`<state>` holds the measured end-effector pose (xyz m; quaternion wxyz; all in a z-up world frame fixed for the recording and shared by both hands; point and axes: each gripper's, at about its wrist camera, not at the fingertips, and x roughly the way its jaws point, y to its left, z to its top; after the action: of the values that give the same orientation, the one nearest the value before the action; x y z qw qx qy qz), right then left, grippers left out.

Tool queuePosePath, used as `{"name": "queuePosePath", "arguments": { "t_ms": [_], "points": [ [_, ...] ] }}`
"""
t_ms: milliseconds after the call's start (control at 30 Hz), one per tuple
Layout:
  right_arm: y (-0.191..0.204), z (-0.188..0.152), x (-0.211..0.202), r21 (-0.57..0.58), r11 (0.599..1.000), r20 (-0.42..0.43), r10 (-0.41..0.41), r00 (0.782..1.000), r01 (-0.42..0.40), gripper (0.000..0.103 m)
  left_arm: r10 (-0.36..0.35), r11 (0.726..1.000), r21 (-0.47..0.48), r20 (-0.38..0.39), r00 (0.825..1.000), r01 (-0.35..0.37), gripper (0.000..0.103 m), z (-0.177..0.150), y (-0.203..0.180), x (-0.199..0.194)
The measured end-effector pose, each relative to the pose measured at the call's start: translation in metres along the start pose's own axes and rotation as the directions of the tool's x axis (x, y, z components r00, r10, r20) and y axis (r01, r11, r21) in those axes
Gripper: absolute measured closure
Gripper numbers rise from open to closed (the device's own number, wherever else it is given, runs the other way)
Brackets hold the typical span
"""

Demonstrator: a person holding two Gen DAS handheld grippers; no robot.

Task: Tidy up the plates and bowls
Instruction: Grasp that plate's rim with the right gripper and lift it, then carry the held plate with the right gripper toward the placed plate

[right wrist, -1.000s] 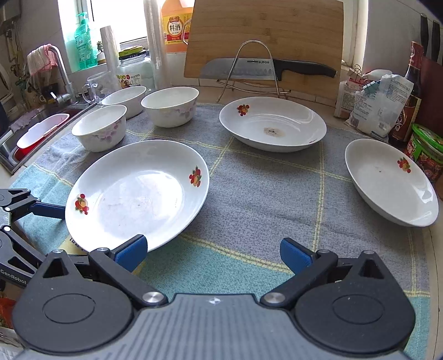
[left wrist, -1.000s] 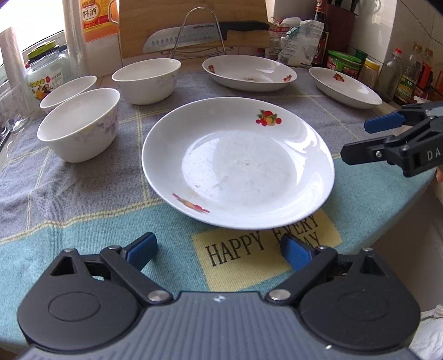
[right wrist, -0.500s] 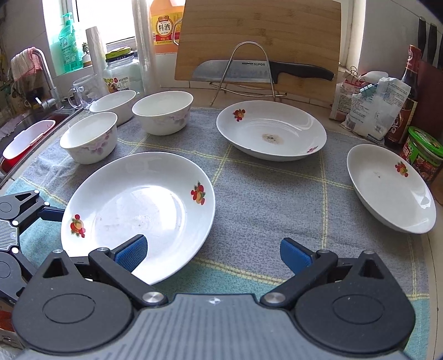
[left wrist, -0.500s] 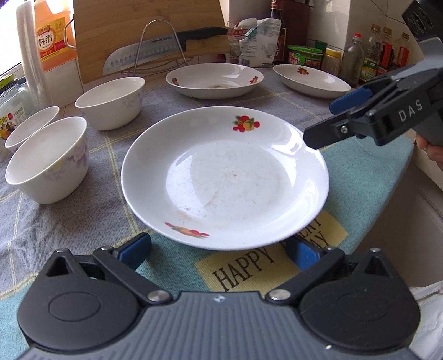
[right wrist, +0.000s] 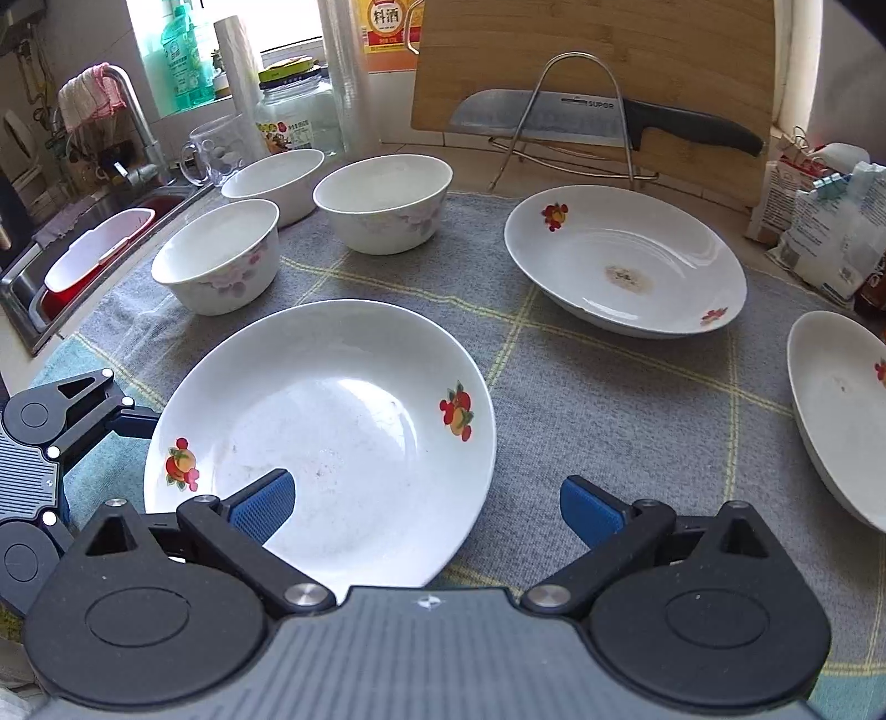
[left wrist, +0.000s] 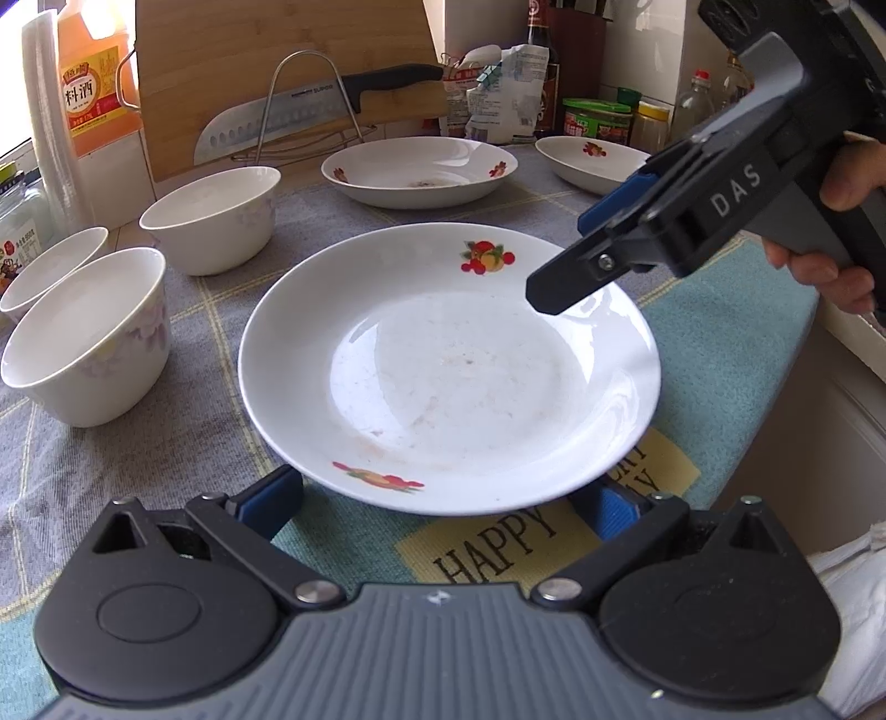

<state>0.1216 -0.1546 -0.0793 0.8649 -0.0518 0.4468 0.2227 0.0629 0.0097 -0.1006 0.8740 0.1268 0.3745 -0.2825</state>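
Note:
A white plate (left wrist: 448,365) with fruit prints lies on the cloth at the table's near edge. My left gripper (left wrist: 443,504) is open wide, and the plate's near rim sits between its blue pads without touching them. My right gripper (left wrist: 609,243) hovers over the plate's right rim, held by a hand (left wrist: 841,183). In the right wrist view the same plate (right wrist: 332,421) lies under the left finger of the open right gripper (right wrist: 426,507). Two more plates (right wrist: 626,260) (right wrist: 836,410) sit further right. Three bowls (right wrist: 216,255) (right wrist: 382,202) (right wrist: 271,177) stand at the back left.
A wooden cutting board (right wrist: 592,50) and a knife (right wrist: 609,116) on a wire rack stand at the back. A sink (right wrist: 83,260) lies at the left past the cloth's edge. Bottles, jars and bags crowd the back right (left wrist: 598,116). The table's edge (left wrist: 786,387) drops off at the right.
My right gripper has come in leftward and now hangs over the plate's right rim. The left gripper's view has rolled and drawn nearer, with the plate's near rim now between its fingers.

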Motion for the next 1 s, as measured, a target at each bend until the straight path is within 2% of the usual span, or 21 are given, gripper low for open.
{"name": "queuePosePath", "arguments": {
  "t_ms": [167,567,833,1000],
  "points": [
    [-0.005,0.012,0.010,-0.037,0.998,-0.030,0.046,0.999,-0.047,0.000,-0.002,1.000,0.003,0.034,0.999,0.001,0.000,-0.005,0.000,-0.002],
    [-0.015,0.023,0.031,-0.054,0.986,-0.104,0.152,0.983,-0.158,0.000,0.002,1.000,0.007,0.050,0.999,-0.003,0.000,-0.006,-0.001,-0.003],
    [-0.014,0.037,0.045,-0.063,0.971,-0.158,0.219,0.963,-0.231,0.000,0.004,0.999,0.047,0.052,0.999,-0.006,0.000,-0.003,-0.001,-0.003],
    [-0.018,0.043,0.050,-0.030,0.960,-0.183,0.269,0.946,-0.279,0.000,-0.010,0.999,0.046,0.046,0.999,0.008,0.001,-0.002,0.002,-0.002]
  ]
}}
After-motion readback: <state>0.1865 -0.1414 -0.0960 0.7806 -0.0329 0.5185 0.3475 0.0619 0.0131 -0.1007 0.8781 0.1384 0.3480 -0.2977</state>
